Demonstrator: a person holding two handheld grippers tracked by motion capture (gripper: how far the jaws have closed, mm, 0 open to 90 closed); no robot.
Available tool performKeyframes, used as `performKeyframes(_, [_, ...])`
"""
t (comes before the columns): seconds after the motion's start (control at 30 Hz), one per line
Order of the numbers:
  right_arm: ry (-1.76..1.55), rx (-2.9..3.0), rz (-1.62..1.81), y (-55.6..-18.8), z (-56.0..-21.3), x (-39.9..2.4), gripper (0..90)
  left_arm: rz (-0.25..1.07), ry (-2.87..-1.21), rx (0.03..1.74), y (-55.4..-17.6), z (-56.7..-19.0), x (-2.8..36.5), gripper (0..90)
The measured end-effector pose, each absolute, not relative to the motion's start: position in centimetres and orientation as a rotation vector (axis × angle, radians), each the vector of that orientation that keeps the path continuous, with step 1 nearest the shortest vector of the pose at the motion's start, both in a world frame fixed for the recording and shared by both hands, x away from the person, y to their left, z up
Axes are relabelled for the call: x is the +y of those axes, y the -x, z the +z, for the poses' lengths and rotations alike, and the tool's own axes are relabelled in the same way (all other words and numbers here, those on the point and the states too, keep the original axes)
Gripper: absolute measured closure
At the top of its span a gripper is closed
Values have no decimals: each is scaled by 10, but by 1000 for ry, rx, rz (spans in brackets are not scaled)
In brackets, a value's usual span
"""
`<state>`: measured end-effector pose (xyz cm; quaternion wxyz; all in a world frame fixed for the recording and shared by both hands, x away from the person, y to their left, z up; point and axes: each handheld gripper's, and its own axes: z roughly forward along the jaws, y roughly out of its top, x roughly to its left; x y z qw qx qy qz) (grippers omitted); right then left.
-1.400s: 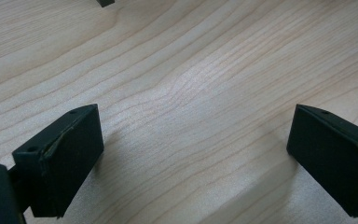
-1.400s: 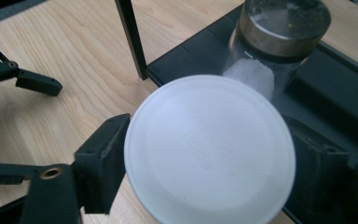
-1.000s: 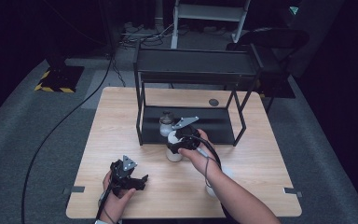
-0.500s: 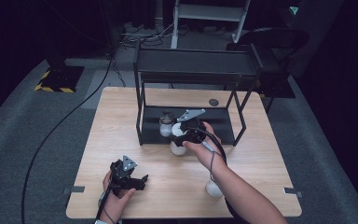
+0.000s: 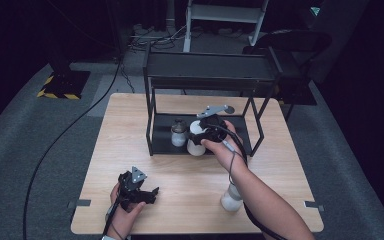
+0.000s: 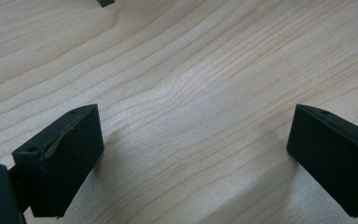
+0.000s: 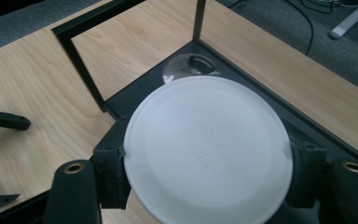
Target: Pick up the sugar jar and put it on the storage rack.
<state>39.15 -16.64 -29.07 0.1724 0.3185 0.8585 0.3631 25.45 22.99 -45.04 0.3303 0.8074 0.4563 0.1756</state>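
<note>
Under the black rack [image 5: 207, 75] near the far edge of the desk [image 5: 130, 130], the right gripper [image 5: 203, 134] is clamped on a white bottle [image 5: 196, 139], its jaws pressing on either side just below the round white cap [image 7: 207, 144]. The bottle hangs at the front lip of the rack's lower shelf [image 5: 162, 136], a little clear of the wood as far as the high view allows, though that is hard to be sure of. One small clear jar [image 5: 179, 134] with a dark lid already stands on that shelf, just beside the held bottle and to its left. Another white bottle with a grey band [image 5: 231, 196] waits near the desk's near right corner, well apart from the rack.

Close to the near left corner, the left gripper [image 5: 139, 192] rests low over bare wood with its jaws spread wide and nothing between them.

Judging from this, the shelving is roughly at its midpoint: one jar is placed, the second container is about to be set in, and the bottle by the near edge remains to be fetched. The upper shelf [image 5: 207, 65] of the rack holds nothing yet.
</note>
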Motion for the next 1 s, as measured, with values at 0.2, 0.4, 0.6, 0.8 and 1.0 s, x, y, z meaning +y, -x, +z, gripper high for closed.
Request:
performKeyframes(0.2, [-940, 2407, 1027, -402, -291, -171, 333, 459, -2112, 1193, -255, -450, 230, 36])
performKeyframes(0.4, [-976, 2395, 1014, -415, -296, -172, 333, 459, -2112, 1193, -255, -450, 230, 36])
performKeyframes(0.6, [-994, 2394, 997, -427, -303, -170, 333, 459, -2112, 1193, -255, -450, 230, 36])
performKeyframes(0.8, [-1003, 2408, 993, -439, -312, -167, 333, 460, -2113, 1192, -255, -450, 230, 36])
performKeyframes(1.0, [-1017, 2421, 968, -445, -318, -163, 333, 460, -2112, 1193, -254, -450, 230, 36])
